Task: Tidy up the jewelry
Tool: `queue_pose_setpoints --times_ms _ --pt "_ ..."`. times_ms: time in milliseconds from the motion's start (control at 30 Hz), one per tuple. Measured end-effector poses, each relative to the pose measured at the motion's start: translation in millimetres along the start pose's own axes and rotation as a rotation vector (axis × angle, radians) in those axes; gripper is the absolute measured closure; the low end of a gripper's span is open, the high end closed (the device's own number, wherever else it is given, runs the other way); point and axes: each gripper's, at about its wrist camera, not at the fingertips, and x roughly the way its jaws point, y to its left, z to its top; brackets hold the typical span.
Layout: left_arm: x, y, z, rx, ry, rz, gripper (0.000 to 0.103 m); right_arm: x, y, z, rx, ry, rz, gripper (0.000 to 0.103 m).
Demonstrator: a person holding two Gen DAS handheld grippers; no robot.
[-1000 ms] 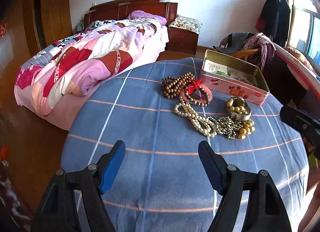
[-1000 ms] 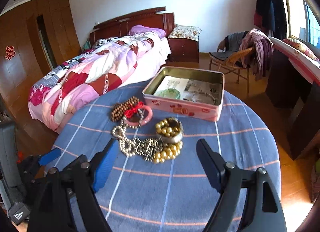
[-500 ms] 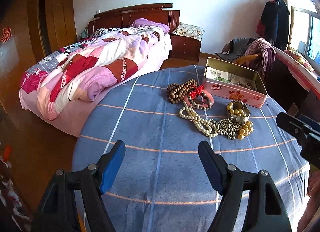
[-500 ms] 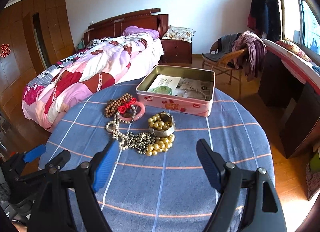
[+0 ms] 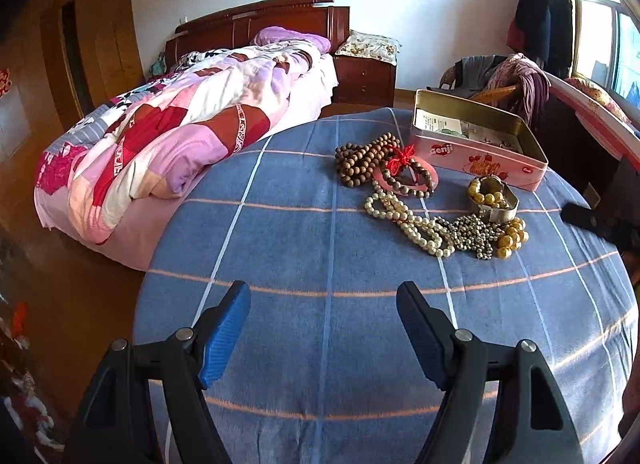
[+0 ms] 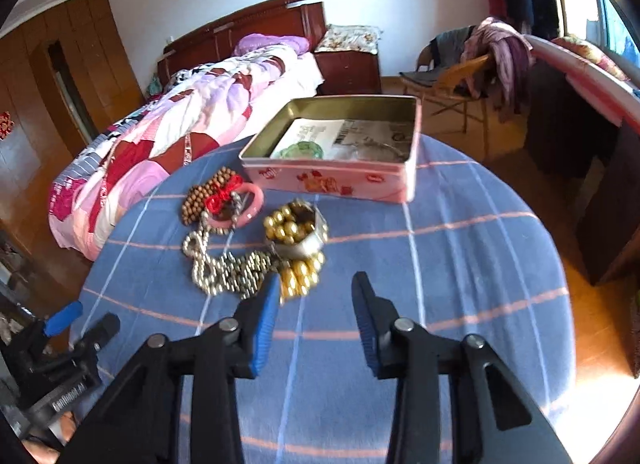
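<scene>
A pile of jewelry lies on the blue checked tablecloth [image 5: 320,256]: brown wooden beads [image 5: 360,158], a pink bangle with a red tassel [image 5: 412,176], a pearl necklace [image 5: 408,220], gold beads in a silver bangle [image 6: 296,230] and a dark metallic strand [image 6: 236,270]. An open pink tin [image 6: 340,156] stands behind them, holding papers and a green piece. My right gripper [image 6: 314,296] is open, empty, just short of the gold beads. My left gripper [image 5: 324,304] is open, empty, over the near cloth.
A bed with a pink patchwork quilt [image 5: 180,132] is left of the round table. A chair draped with clothes [image 6: 480,60] and a dark desk [image 6: 580,124] stand to the right. The left gripper shows at the lower left of the right wrist view [image 6: 60,340].
My right gripper has moved forward and down toward the gold beads, and its jaws have narrowed. My left gripper has drawn back and risen slightly, still wide open.
</scene>
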Motion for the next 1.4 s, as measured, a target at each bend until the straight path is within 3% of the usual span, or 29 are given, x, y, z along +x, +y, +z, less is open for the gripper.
queue_pose_setpoints --times_ms 167,300,433,633,800,1067,1200,1400 --pt "12 4 11 0.018 0.002 -0.008 0.027 36 3 25 -0.007 0.035 -0.002 0.075" --pt "25 10 29 0.029 -0.006 -0.026 0.027 67 4 30 -0.017 0.086 -0.020 0.078" --pt "48 12 54 0.047 0.001 -0.046 0.027 86 0 30 -0.012 0.142 -0.028 0.087" --pt "91 4 93 0.101 0.011 -0.076 0.027 77 -7 22 0.021 0.164 0.086 0.094" --pt "123 -7 116 0.133 0.042 -0.141 0.027 40 -12 16 0.042 0.093 0.148 0.096" --pt "158 -36 121 0.253 0.082 -0.143 0.028 12 -17 21 0.040 0.020 0.140 0.096" --pt "160 -39 118 0.232 0.090 -0.186 0.057 18 -23 26 0.066 0.020 0.130 0.096" --pt "135 -35 108 0.185 0.050 -0.228 0.063 14 -28 27 0.104 0.007 0.157 0.096"
